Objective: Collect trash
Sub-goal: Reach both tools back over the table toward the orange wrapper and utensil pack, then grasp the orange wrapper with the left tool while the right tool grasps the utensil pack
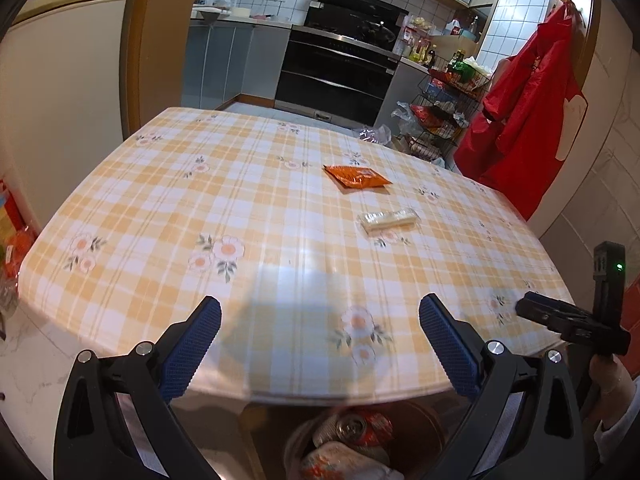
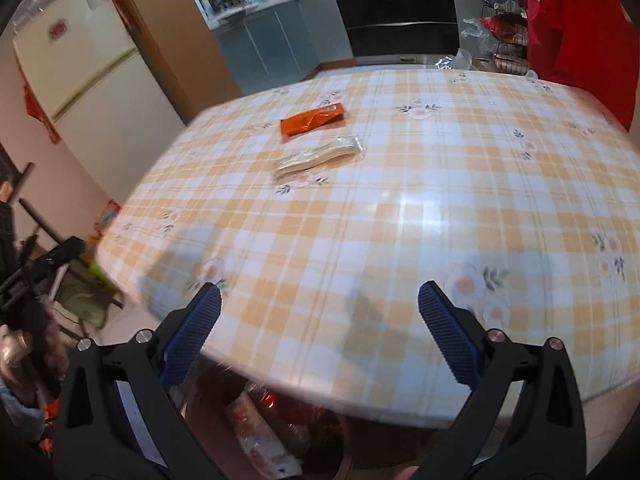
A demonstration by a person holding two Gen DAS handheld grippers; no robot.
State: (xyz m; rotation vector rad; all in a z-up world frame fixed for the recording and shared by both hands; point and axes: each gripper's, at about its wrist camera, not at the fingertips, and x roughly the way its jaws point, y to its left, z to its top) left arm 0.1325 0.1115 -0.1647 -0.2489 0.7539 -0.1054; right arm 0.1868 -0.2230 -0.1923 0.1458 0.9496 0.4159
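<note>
An orange snack wrapper (image 1: 356,176) (image 2: 312,119) lies flat on the checked tablecloth (image 1: 248,200) (image 2: 440,184), with a clear pale packet (image 1: 387,220) (image 2: 320,157) just nearer to me. Below the table's near edge stands a bin (image 1: 420,420) (image 2: 332,452) holding a crushed red can (image 1: 362,426) and crumpled wrappers (image 2: 260,436). My left gripper (image 1: 320,324) is open and empty above the table's near edge, over the bin. My right gripper (image 2: 320,312) is open and empty too, well short of the packets. The right gripper's body (image 1: 576,320) shows at the left view's right side.
A kitchen with a black oven (image 1: 336,76) lies beyond the table. A red garment (image 1: 532,120) hangs at the far right beside a wire rack (image 1: 444,112) of goods. A fridge (image 2: 80,68) stands at the left. A folded chair (image 2: 80,292) sits left of the table.
</note>
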